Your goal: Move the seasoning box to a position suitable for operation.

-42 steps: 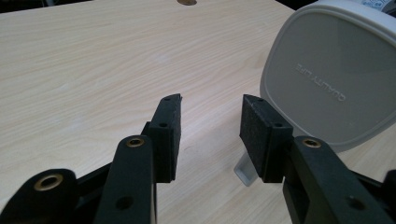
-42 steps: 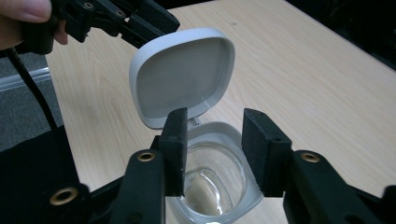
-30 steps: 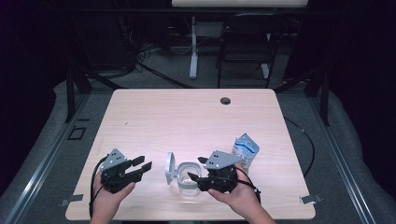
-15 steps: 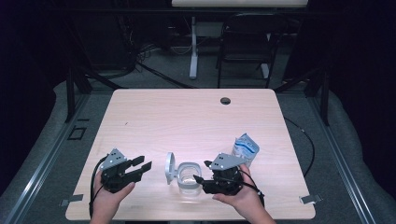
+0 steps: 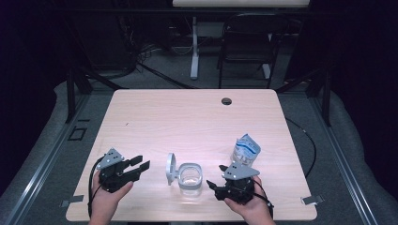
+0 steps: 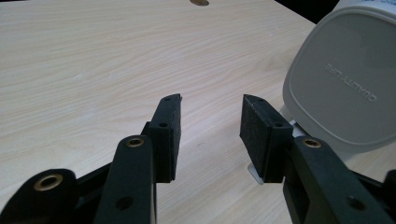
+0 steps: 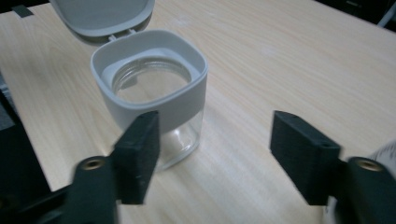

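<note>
**Jar open between two spread grippers**

The wooden table (image 5: 197, 117) carries a clear glass jar (image 5: 190, 178) near its front edge, grey collar on top, hinged lid (image 5: 171, 168) standing open. In the high view the jar's glass body is hard to make out; the right gripper view shows it plainly.

A blue-and-white pouch (image 5: 246, 151) stands behind the right gripper (image 5: 215, 183), its print unreadable.

The right gripper's jaws have just been opening; they stand spread, nothing between them, jar just beside.

The left gripper (image 5: 139, 164) is spread and empty, beside the lid, whose embossed lettering reads mirrored in the left gripper view.
</note>
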Available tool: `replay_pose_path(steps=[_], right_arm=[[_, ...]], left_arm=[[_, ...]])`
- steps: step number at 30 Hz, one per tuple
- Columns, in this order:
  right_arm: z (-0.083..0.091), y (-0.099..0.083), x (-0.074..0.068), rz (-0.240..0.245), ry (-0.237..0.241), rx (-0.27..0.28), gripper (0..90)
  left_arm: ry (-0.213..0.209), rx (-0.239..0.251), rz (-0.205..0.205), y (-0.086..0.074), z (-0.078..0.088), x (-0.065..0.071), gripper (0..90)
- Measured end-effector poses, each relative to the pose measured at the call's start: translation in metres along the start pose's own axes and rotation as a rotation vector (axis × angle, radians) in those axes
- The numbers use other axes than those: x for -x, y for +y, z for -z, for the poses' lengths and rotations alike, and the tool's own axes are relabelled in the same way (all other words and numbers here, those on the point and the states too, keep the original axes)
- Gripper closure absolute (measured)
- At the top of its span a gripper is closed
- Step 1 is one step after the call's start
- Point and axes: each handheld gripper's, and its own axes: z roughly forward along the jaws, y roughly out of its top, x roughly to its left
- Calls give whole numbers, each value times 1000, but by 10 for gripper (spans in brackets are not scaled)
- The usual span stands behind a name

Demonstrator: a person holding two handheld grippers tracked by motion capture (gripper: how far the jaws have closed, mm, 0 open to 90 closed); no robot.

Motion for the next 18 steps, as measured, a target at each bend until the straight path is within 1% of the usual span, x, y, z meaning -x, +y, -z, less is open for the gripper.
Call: replay_pose_path(steps=[1, 3, 4, 5, 6, 7, 9, 11, 12, 13, 16, 18], right_arm=[[1, -2, 1, -15, -5, 3, 357], [4, -8, 4, -55, -4, 18, 292], [5, -11, 5, -70, -27, 22, 256], [7, -14, 5, -69, -56, 18, 231], [7, -17, 6, -71, -37, 5, 184], [7, -19, 8, -83, -33, -4, 160], [8, -21, 9, -83, -29, -18, 157], [9, -23, 10, -87, -32, -16, 152], [10, -24, 10, -83, -33, -17, 155], [10, -25, 9, -79, -45, -12, 176], [12, -28, 11, -72, -63, 0, 287], [15, -31, 14, -75, -67, -7, 356]], left_arm=[[0, 1, 1, 0, 1, 0, 588], [1, 5, 1, 1, 2, 0, 588], [5, 7, 0, 1, 2, 0, 588], [5, 7, 4, 0, 2, -1, 588], [7, 5, 7, 0, 2, -2, 588], [7, 4, 8, 0, 2, -2, 588], [6, 6, 11, 0, 1, -3, 588], [8, 4, 11, 0, 1, -2, 588], [9, 8, 12, 0, 0, -2, 588], [8, 6, 12, 0, 1, -1, 588], [8, 2, 9, 0, 1, 0, 588], [7, 4, -1, 1, 1, 1, 587]])
